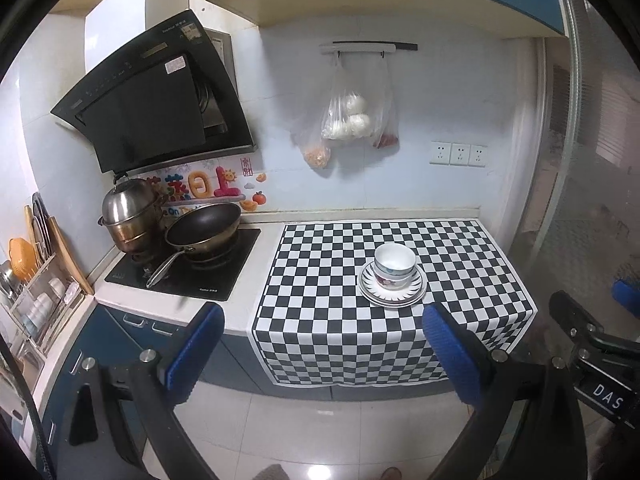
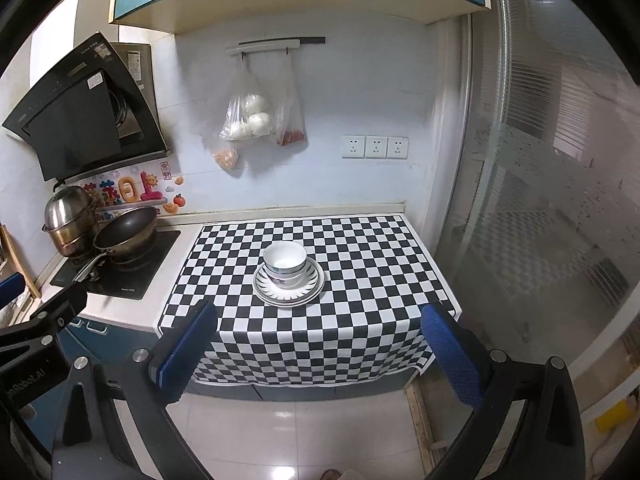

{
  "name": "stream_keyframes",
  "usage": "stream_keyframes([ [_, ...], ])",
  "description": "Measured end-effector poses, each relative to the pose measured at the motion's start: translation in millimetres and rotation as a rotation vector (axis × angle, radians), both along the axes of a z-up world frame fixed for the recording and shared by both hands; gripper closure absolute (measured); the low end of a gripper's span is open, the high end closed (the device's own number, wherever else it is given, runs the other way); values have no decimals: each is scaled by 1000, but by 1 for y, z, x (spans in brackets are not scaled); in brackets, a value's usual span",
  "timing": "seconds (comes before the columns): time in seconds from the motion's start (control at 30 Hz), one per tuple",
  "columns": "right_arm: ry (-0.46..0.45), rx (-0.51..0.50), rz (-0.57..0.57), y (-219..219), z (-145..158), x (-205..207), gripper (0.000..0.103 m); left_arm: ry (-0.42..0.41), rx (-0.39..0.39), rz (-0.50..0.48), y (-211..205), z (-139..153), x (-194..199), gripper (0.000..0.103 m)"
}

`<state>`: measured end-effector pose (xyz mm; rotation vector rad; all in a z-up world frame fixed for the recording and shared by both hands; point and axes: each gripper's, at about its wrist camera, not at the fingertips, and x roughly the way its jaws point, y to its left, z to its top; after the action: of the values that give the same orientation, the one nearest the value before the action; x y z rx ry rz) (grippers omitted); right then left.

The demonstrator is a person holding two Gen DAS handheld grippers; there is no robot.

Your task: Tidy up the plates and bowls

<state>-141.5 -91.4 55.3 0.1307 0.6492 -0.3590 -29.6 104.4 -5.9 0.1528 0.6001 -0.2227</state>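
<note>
White bowls (image 1: 394, 266) with a flower pattern are nested on a stack of white plates (image 1: 392, 295) on the black-and-white checkered cloth (image 1: 320, 280). The bowls (image 2: 285, 263) and plates (image 2: 289, 295) also show in the right wrist view. My left gripper (image 1: 322, 330) is open and empty, held in front of the counter, short of the stack. My right gripper (image 2: 320, 334) is open and empty, also in front of the counter. The right gripper shows at the right edge of the left wrist view (image 1: 592, 332).
A stove (image 1: 188, 268) with a frying pan (image 1: 204, 226) and a steel pot (image 1: 128, 212) is at the left. A dish rack (image 1: 36, 300) stands at the far left. Plastic bags (image 1: 348, 120) hang on the wall. A glass door (image 2: 540, 200) is at the right.
</note>
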Motion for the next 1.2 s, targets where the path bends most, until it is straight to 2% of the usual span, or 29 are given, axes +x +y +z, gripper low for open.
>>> stream_keyframes([
  [1.2,16,-20,-52,7,3,-8,0,-5,-13,7,0,-2,-23,1],
])
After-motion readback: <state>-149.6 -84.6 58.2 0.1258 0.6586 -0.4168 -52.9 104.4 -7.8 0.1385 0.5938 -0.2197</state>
